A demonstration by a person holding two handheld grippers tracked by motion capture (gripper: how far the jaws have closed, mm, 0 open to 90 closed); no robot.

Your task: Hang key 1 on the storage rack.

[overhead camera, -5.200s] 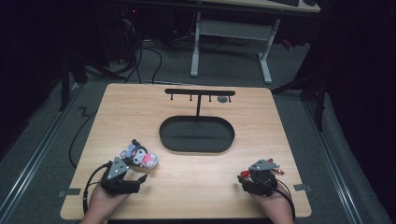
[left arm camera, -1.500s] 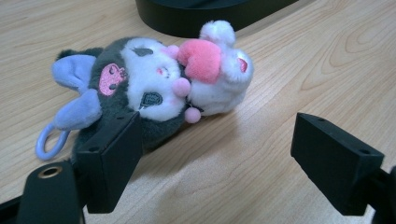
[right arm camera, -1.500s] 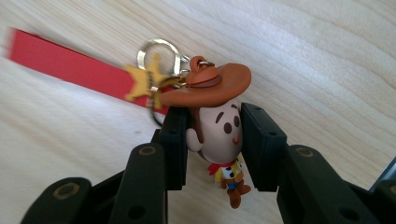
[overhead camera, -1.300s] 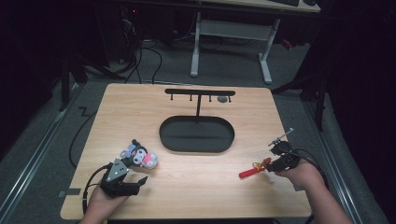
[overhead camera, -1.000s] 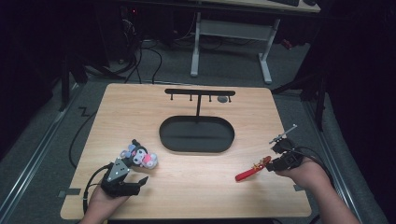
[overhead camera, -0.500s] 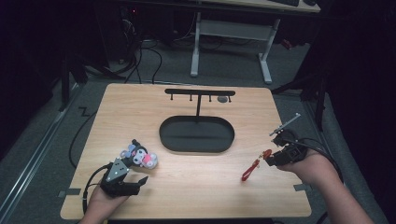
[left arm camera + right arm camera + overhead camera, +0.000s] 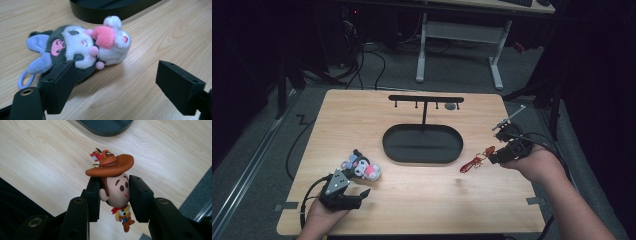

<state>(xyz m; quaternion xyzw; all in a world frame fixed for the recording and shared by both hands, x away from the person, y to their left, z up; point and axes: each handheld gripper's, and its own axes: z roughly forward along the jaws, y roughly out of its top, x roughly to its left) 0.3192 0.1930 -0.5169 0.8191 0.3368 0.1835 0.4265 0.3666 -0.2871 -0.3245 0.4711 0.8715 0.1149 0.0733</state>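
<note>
Right tool [image 7: 113,195]: clamped on head of cowboy keychain [image 7: 113,183], held above bench [image 7: 422,200], R of black oval tray [image 7: 422,144]; red strap [image 7: 472,162] dangling. Left tool [image 7: 120,85]: jaws wide apart, resting on bench, plush toy [image 7: 80,50] just ahead, ungripped.

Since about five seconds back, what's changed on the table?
The right gripper left the near right corner, took hold of the cowboy keychain by its head, and lifted it off the table, its red strap dangling toward the black stand. The left gripper stayed open beside the plush toy, which hasn't moved; neither has the stand.
</note>
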